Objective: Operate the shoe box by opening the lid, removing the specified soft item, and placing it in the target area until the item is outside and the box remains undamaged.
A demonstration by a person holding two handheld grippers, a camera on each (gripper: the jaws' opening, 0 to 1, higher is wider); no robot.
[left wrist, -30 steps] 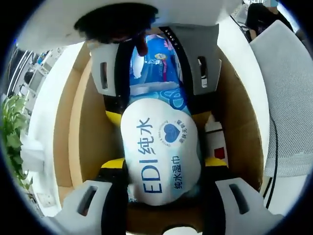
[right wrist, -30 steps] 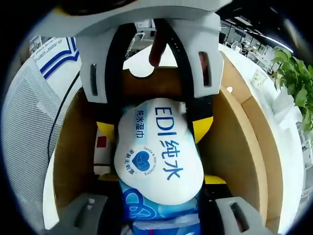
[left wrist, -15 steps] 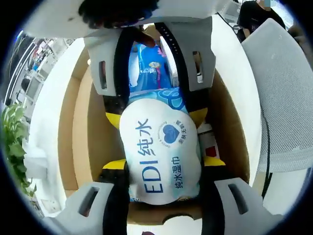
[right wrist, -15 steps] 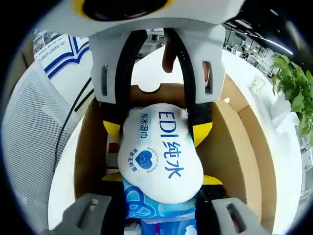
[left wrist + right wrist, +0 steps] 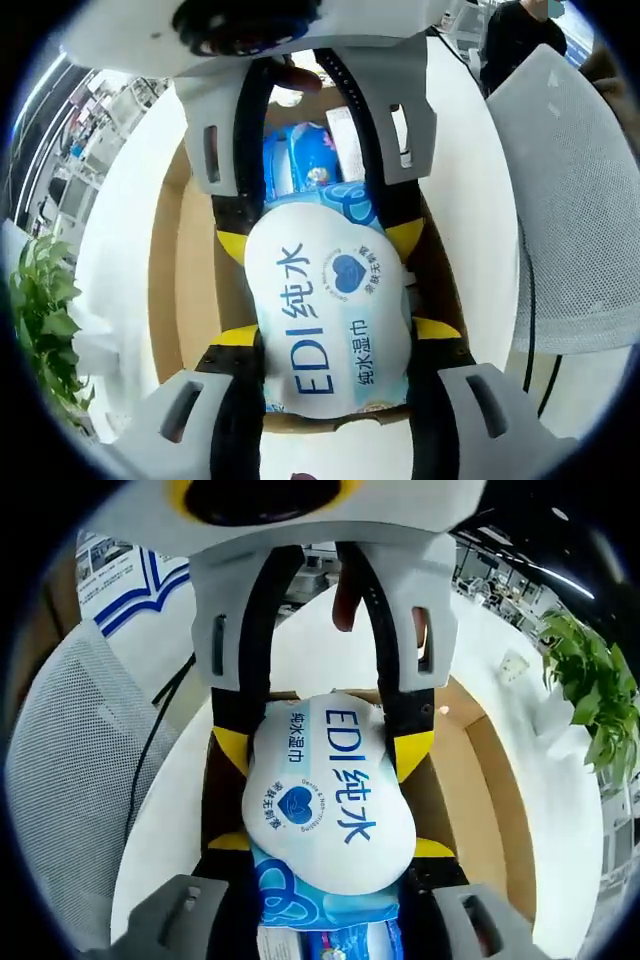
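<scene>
Here, both tools are clamped on the same soft pack of wet wipes [image 5: 328,310], one from each end, and the pack hangs above the open shoe box [image 5: 168,270].

In the left gripper view the left tool [image 5: 328,335] rises from the near edge, its yellow-tipped jaws pressed against the two sides of the white, bulging end of the pack, which bears blue "EDI" lettering and a small blue heart. The right tool [image 5: 315,235] reaches in from the far side and grips the pack's other part, where the wrapper turns blue and patterned. Below them lies the brown cardboard box, its inner wall showing on the left, standing on a white table [image 5: 120,230]. A green plant [image 5: 45,320] sits at the left, and a grey mesh chair back [image 5: 575,200] at the right.

In the right gripper view the right tool [image 5: 330,845] holds the pack [image 5: 325,795] near where white meets blue, jaws tight on both sides. The left tool [image 5: 325,745] comes down from the far side onto the white end. The box [image 5: 480,800] sits underneath, its brown floor visible to the right of the pack, and the plant [image 5: 590,695] stands at the right. The mesh chair [image 5: 70,780] is at the left, with a black cable [image 5: 150,750] beside it.
</scene>
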